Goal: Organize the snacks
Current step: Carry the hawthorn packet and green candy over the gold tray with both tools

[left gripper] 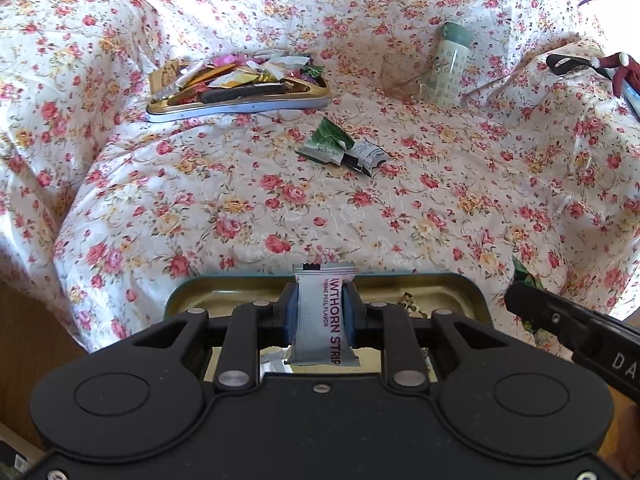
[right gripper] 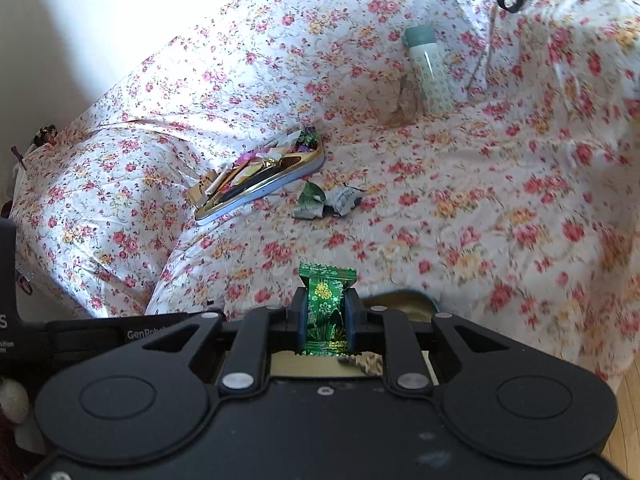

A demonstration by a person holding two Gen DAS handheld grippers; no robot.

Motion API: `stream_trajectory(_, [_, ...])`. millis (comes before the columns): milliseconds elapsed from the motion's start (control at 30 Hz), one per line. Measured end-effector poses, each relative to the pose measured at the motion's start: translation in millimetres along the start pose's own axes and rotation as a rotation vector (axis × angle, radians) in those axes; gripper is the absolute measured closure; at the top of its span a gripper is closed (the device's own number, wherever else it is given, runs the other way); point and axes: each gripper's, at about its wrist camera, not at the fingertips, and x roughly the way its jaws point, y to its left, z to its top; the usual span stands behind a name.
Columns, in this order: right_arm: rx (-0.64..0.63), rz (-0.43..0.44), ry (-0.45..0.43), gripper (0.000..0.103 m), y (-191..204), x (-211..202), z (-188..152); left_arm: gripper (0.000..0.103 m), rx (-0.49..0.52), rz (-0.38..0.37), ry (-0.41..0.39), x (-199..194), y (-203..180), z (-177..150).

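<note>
Left wrist view: our left gripper [left gripper: 320, 312] is closed on 1 grey hawthorn strip sachet [left gripper: 322, 316], held upright at mid-length above the near tin [left gripper: 188, 300] at the bed's near edge. We judge the sachet light, soft and crushable; mid-body grip suits it. 2 loose wrappers [left gripper: 344, 150] lie mid-bed beside the far tin [left gripper: 240, 106].

Right wrist view: our right gripper [right gripper: 326, 320] is fully closed on 1 green foil candy [right gripper: 325, 308], over the near tin's corner. Foil is slippery; we grip the body, not the crimped ends.
</note>
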Motion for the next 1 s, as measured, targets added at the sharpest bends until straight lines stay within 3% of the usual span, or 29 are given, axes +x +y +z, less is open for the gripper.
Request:
stream_trajectory(333, [-0.021, -0.001, 0.006, 0.083, 11, -29, -17, 0.072, -0.012, 0.068, -0.048, -26, 14, -6])
stream_trajectory(667, [-0.026, 0.0, 0.093, 0.083, 20, -13, -23, 0.072, -0.072, 0.133, 0.053, 24, 44, 0])
stream_trajectory(1000, [-0.013, -0.003, 0.145, 0.083, 21, -2, -25, 0.071, -0.079, 0.161, 0.1, 48, 42, 8])
